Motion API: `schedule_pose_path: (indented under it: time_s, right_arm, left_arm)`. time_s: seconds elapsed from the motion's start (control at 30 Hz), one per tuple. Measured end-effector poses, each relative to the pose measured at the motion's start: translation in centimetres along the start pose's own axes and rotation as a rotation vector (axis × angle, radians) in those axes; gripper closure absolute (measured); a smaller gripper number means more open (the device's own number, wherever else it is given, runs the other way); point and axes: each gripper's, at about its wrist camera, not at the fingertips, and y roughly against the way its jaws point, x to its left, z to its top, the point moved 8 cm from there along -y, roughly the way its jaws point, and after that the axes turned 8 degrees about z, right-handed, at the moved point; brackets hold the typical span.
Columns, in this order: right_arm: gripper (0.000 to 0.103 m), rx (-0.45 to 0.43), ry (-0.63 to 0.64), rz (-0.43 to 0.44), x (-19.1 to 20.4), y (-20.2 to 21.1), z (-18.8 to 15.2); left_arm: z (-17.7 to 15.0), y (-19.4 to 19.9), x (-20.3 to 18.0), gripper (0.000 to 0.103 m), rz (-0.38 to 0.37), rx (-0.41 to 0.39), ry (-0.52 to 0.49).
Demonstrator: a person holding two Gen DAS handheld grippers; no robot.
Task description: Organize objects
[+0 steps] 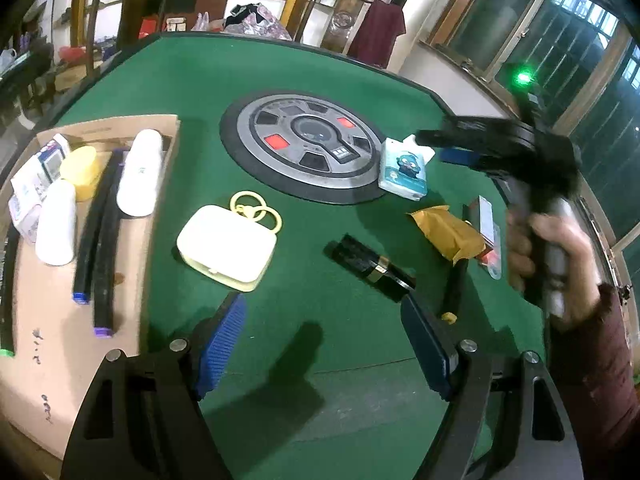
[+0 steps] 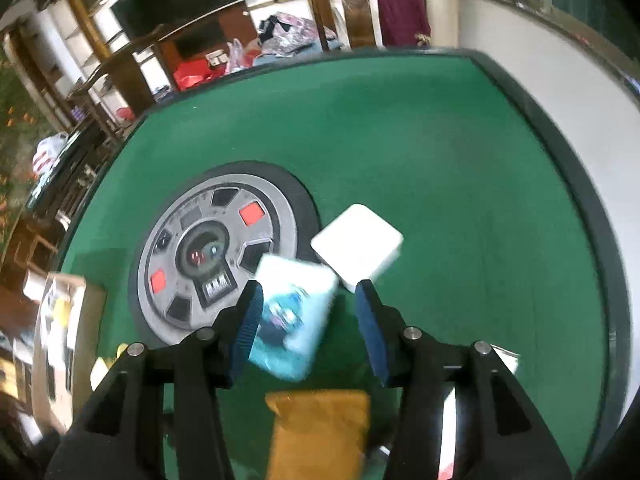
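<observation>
One soft pack of tissues [image 2: 294,312] to deal with, probably the current pick. Lies just off the rim of the round grey dial [image 2: 212,256], on the side away from the cardboard tray [image 1: 52,320], touching or slightly overlapping the dial's black edge.

Handling, as a guess:
- Very light, squashy, plastic film wrap, so likely slippery and quick to deform.
- Not fragile; can take a firm squeeze.
- Best taken across the short width at mid-length, pads flat on the two long sides. Avoid pinching a corner, as film alone would probably slide out.

Looks: white wrap with teal-blue band and a dark cartoon face on top; rectangular, rounded edges. Blurred in the right wrist view, sharper in the left.

Right gripper [image 2: 309,288]: partly open, straddling the pack. One pad looks against the pack's side, the other stands clear with green felt in the gap. Not clamped, so no hold on anything.

Left gripper [image 1: 322,308]: spread wide, empty, hovering over bare felt on the near side of the dial.

Also near the dial: white square box [image 2: 356,246] touching the pack's far corner, mustard pouch [image 2: 320,420] just nearer than the pack. Watch for nudging the box on closing.
</observation>
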Motion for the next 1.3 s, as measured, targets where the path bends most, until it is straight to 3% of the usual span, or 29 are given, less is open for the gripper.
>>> schedule_pose_path:
  time_s: [0.13,0.17,0.2,0.27,0.53,0.77,0.93,1.03,1.23,1.3]
  right_arm:
    - [0.061,0.078,0.014,-0.024,0.9,-2.2,-0.6]
    - [0.08,0.122,0.022,0.007,1.5,-2.7,-1.3]
    - [0.083,0.133,0.051,0.01,2.1,-2.7,-1.9]
    - [0.085,0.16,0.11,0.009,3.0,-2.4,-3.1]
    - [0.088,0.349,0.241,0.151,5.1,0.6,-10.8]
    - [0.088,0.103,0.084,0.173,0.7,6.4,-8.5]
    - [0.088,-0.012,-0.051,0.205,-1.6,7.9,-7.0]
    - [0.088,-0.038,-0.104,0.206,-2.8,8.1,-6.9]
    - [0.087,-0.032,-0.116,0.2,-3.7,7.7,-7.5]
    - [0.087,-0.028,-0.117,0.209,-3.7,7.5,-7.6]
  left_arm:
    - [-0.4,0.5,1.1,0.028,-0.004,0.001,0.025]
    - [-0.5,0.6,1.4,0.028,-0.005,0.002,0.032]
    - [-0.6,0.7,1.7,0.028,-0.007,0.003,0.039]
    - [-0.7,1.0,2.2,0.028,-0.013,-0.001,0.049]
    - [-1.1,0.6,0.9,0.028,-0.031,-0.002,0.026]
    - [-0.6,-0.8,-2.9,0.028,-0.021,-0.003,-0.068]
    - [-0.3,-4.2,-5.5,0.028,-0.006,0.082,-0.053]
    - [-0.1,-6.2,-6.7,0.028,0.037,0.098,-0.063]
    - [1.5,-8.3,-7.9,0.029,0.141,0.046,-0.129]
    - [1.6,-8.6,-8.1,0.036,0.166,0.027,-0.174]
